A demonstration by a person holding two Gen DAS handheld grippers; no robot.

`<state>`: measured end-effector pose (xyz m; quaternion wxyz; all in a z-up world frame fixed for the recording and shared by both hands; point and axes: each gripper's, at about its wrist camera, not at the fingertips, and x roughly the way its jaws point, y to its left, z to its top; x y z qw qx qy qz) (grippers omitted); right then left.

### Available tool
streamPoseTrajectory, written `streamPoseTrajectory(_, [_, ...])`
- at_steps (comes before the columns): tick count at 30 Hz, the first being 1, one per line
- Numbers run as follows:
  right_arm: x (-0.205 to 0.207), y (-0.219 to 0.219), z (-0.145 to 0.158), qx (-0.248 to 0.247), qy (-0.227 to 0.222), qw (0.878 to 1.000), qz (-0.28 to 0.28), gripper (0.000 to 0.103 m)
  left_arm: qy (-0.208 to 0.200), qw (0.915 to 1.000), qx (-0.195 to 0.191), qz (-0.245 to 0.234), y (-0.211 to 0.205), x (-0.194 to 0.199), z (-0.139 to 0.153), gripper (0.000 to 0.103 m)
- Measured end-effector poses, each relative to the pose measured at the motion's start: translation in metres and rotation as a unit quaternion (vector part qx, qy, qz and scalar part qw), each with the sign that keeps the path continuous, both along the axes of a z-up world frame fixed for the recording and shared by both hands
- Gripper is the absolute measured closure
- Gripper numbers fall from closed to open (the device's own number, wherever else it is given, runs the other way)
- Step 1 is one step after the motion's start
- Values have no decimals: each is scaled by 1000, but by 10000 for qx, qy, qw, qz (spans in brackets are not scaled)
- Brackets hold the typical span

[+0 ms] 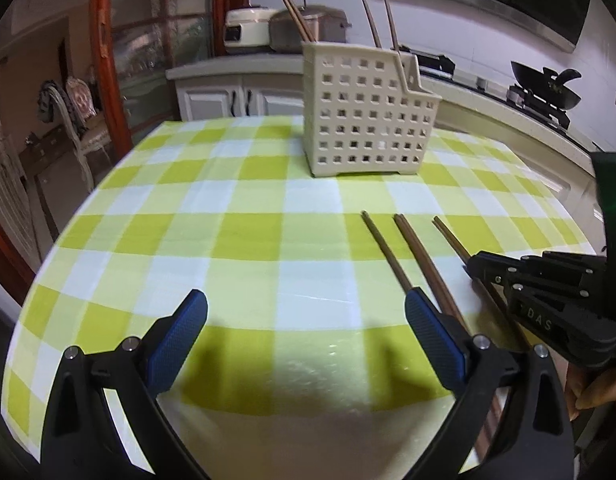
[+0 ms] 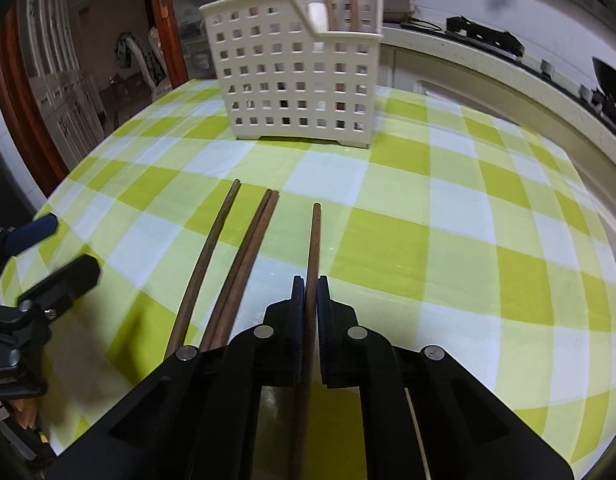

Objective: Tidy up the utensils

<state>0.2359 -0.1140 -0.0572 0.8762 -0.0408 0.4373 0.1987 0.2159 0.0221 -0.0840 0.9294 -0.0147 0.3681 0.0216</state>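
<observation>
Several brown wooden chopsticks lie side by side on the green-and-white checked tablecloth point(image 2: 407, 216). My right gripper point(image 2: 309, 280) is shut on the rightmost chopstick point(image 2: 315, 240), which runs between its pads and still rests on the cloth. A lone stick point(image 2: 212, 256) and a touching pair point(image 2: 256, 248) lie to its left. The cream perforated utensil holder point(image 2: 300, 68) stands upright behind, with several chopsticks point(image 2: 339, 0) in it. My left gripper point(image 1: 306, 304) hovers open over bare cloth, and its right finger point(image 1: 435, 340) is beside the loose chopsticks point(image 1: 383, 254). The right gripper point(image 1: 479, 266) shows at that view's right edge.
The table's far edge lies just behind the holder point(image 1: 363, 116). Beyond it a kitchen counter carries rice cookers point(image 1: 248, 28) and a wok on a stove point(image 1: 547, 88). A chair point(image 1: 76, 112) and a wooden door frame stand at the left. A hand point(image 1: 595, 392) holds the right gripper.
</observation>
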Motion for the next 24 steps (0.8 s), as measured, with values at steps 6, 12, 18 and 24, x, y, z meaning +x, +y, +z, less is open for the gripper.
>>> streamPoseTrajectory(6, [-1, -6, -1, 133, 86, 9999, 9, 97, 362, 9991, 55, -215, -21, 29, -5, 34])
streamPoseTrajectory(12, [-2, -8, -1, 229, 124, 9996, 51, 97, 585, 9979, -22, -283, -39, 51, -11, 42])
streamPoseTrajectory(18, [-1, -16, -2, 409, 198, 9990, 53, 97, 738, 9972, -51, -118, -47, 62, -20, 56])
streamPoseTrajectory(24, [-1, -19, -2, 485, 230, 9985, 52, 97, 798, 9966, 161, -119, -53, 65, -27, 64])
